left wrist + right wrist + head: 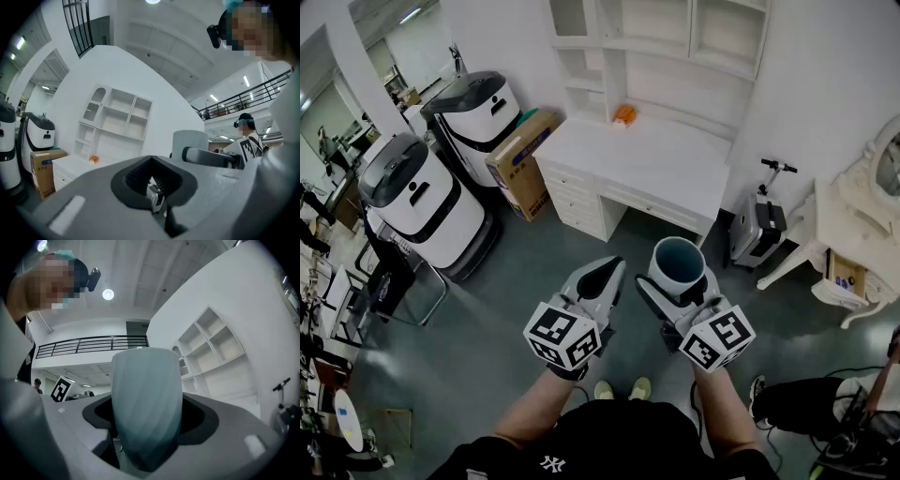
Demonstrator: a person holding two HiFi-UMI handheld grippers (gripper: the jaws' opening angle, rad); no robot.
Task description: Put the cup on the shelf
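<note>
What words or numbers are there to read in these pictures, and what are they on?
"NY": white interlocked letters on the person's black top, as far as I can tell.
Cardboard box: blue print, too small to read.
Cubes on the left gripper and right gripper: black-and-white square patterns, not words.
Cup: no print on the side that shows.

Grey left gripper (612, 267), right gripper (677, 284); black shirt (609, 441)
</note>
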